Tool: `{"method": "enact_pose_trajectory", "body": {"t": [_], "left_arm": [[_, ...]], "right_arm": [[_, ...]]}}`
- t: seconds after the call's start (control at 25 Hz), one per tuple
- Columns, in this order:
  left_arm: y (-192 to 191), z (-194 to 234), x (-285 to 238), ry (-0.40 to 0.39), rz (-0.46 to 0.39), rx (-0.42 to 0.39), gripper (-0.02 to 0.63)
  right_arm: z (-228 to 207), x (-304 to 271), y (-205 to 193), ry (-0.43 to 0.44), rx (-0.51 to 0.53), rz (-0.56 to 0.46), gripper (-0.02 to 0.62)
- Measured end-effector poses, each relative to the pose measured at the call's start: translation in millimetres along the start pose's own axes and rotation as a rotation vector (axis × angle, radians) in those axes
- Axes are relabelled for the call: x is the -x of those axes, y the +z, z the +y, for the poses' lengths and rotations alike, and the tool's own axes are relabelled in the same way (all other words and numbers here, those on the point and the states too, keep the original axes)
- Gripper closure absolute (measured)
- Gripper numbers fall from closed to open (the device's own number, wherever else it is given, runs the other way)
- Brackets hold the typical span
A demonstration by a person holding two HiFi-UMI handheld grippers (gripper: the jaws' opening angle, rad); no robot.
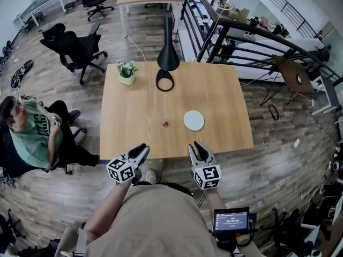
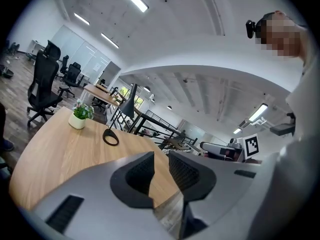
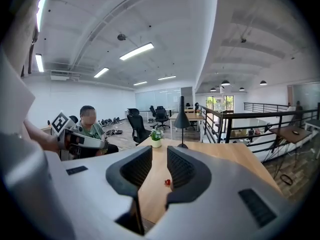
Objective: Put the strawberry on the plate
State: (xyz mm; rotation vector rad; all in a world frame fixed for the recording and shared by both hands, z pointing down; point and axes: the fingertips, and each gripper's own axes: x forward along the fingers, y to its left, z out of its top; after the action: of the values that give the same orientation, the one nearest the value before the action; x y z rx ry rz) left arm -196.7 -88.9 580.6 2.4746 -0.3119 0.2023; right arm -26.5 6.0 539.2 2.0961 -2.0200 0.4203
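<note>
Right hand-held gripper (image 1: pixel 196 145) is at the desk's (image 1: pixel 214 90) near edge, jaws slightly spread, nothing btwn them. Left hand-held gripper (image 1: pixel 142 149) is alongside at its 9 o'clock, also slightly spread & empty. Strawberry (image 1: pixel 166 124) sits on bare desk approx 11 o'clock from the right one, well apart. Plate (image 1: pixel 194 120) is at the strawberry's 3 o'clock, near, not touching, w/ nothing on it.

Step, as I read it: approach, pre-grasp, nothing picked yet. Next move needs a reach fwd & down, jaws straddling the strawberry, then a soft close. It's small, prob. squashy and may roll. Then a short carry to the plate.
</note>
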Motion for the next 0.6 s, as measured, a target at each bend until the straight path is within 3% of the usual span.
{"method": "enact_pose_trajectory", "body": {"t": [0.32, 0.6], "left_arm": [[14.9, 19.4, -18.2, 0.010, -0.005, -0.014, 0.532], [22.2, 30.8, -53.0, 0.077, -0.002, 0.015, 0.532]], "right_arm": [[-1.4, -36.4, 2.3, 0.043, 0.020, 0.011, 0.500], [-33.4, -62.1, 8.1, 0.108, 0.029, 0.029, 0.500]]}}
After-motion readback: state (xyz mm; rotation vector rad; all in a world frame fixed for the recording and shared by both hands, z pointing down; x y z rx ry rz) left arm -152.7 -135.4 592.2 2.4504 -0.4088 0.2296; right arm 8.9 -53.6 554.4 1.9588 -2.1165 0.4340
